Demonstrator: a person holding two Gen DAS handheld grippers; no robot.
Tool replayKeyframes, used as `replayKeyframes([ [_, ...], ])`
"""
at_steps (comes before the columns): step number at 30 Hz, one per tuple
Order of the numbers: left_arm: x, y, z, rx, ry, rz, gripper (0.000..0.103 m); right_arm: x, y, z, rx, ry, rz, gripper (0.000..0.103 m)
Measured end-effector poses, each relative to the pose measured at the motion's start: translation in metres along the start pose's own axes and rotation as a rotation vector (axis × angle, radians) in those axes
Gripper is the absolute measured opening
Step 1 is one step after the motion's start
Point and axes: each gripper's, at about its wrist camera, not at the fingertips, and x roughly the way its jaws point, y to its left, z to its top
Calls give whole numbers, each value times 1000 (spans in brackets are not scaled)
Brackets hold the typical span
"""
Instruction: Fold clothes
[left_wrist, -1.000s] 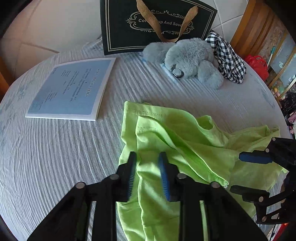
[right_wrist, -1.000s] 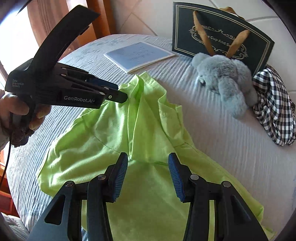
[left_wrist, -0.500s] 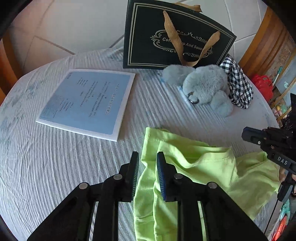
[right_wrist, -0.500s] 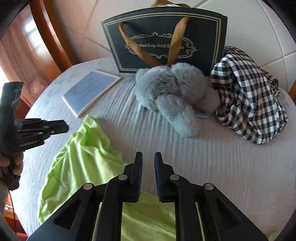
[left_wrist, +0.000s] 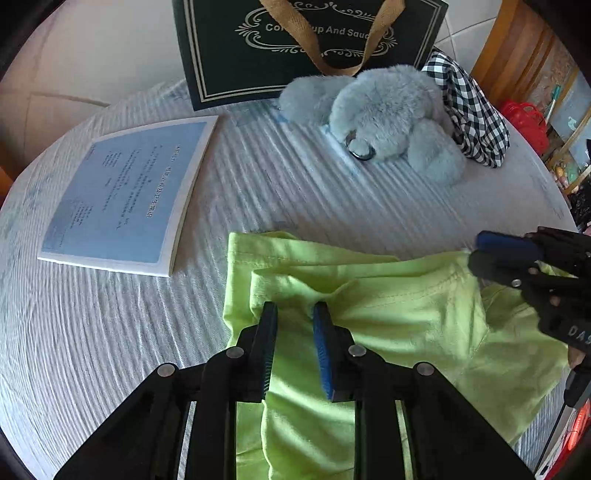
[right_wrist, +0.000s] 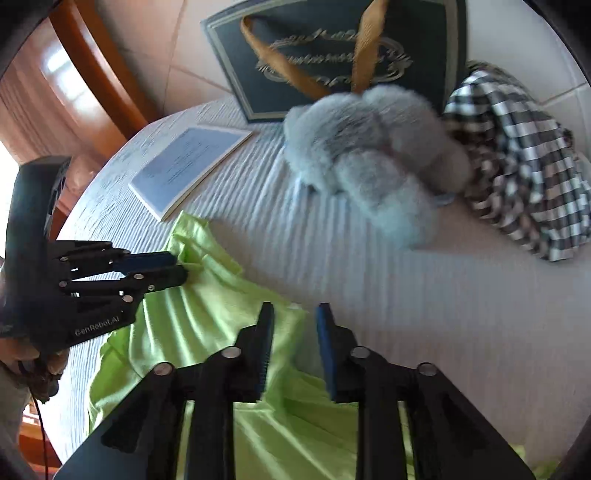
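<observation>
A lime-green shirt (left_wrist: 406, 295) lies on the grey ribbed tablecloth, with its top layer doubled over the bottom one. My left gripper (left_wrist: 291, 308) is shut on the top layer just behind its front edge, and the cloth puckers between the blue pads. My right gripper (left_wrist: 474, 251) is shut on the right end of that same edge. In the blurred right wrist view, the shirt (right_wrist: 192, 325) rises between the fingers of the right gripper (right_wrist: 293, 310). The left gripper (right_wrist: 181, 267) pinches the far left corner there.
Beyond the shirt, a blue booklet (left_wrist: 125, 199) lies at the left. A grey plush toy (left_wrist: 388, 110) and a black-and-white checked cloth (left_wrist: 469, 114) sit in front of a dark gift bag (left_wrist: 229, 55). A hand (right_wrist: 40, 365) holds the left gripper.
Both grippers went from open over the shirt to shut on it. They drew back and up, then carried the held edge forward, doubling the shirt over itself.
</observation>
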Motion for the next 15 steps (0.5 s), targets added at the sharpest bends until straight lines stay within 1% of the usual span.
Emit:
replayKeyframes([
  [1,-5,3,-1,-7,-5,9,20,-18,-17,-4,29,-13,-3,45],
  [2,-12,4,-5,-5,-20,14,20,-37,-34,-9,57,-26,-9,46],
  [5,-31,3,-16,4,-49,16,20,-97,-90,-41,119,-56,-147,46],
  [7,-39,-3,-22,17,-52,0,20,-132,-128,-72,193,-43,-226,46],
  [9,-44,-20,-23,36,-43,-20,22,-155,-166,-98,270,-24,-273,46],
  [11,-49,-43,-24,55,-50,-46,29,-171,-198,-126,337,-3,-310,46],
  [12,-52,-55,-25,64,-54,-60,30,-178,-211,-139,362,2,-314,46],
  [15,-49,-110,-23,94,-59,-104,34,-186,-237,-163,374,11,-303,46],
])
